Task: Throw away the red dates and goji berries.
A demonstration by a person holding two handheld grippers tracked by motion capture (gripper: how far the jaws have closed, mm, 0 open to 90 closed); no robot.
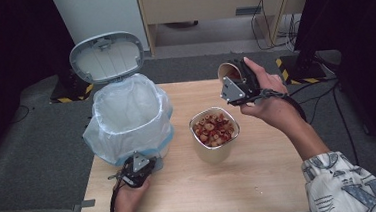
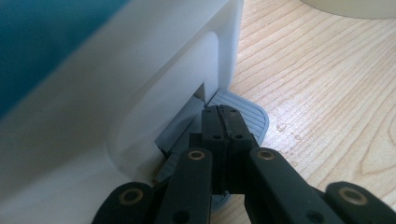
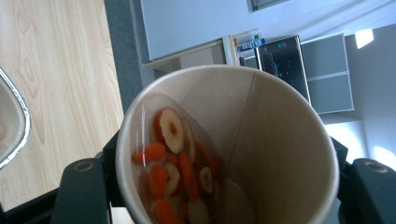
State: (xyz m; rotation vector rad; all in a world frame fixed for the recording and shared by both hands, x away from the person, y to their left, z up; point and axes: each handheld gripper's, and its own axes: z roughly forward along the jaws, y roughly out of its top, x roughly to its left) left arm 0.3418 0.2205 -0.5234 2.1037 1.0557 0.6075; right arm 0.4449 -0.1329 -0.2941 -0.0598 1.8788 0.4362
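High view: we see the right tongs [image 1: 235,85] raised above the far right part of the desk [image 1: 271,180], closed on a paper cup [image 1: 229,72] that lies tilted with its mouth toward the camera. We read no brand, label or writing on the cup, the bin or the container.

In the right gripper view, the paper cup [image 3: 233,149] is beige inside, with one vertical seam down its wall. A clear plastic film clings to the lower inner wall and holds red and orange slices with pale centres [image 3: 180,172]. One black jaw stands at each side of the cup, pressing on its wall.

Near the middle of the desk stands a cream square container [image 1: 214,132] with rounded corners, holding similar red and pale pieces.

At the left stands a white pedal bin [image 1: 129,117], lined with a translucent bag, its grey lid [image 1: 106,56] tipped up.

The left tongs [image 1: 136,170] sit low at the near foot of the bin. In the left gripper view, their jaws are fully closed against each other with nothing between them, and the tips rest on the grey ribbed pedal [image 2: 243,114] at the bin's base [image 2: 140,93].
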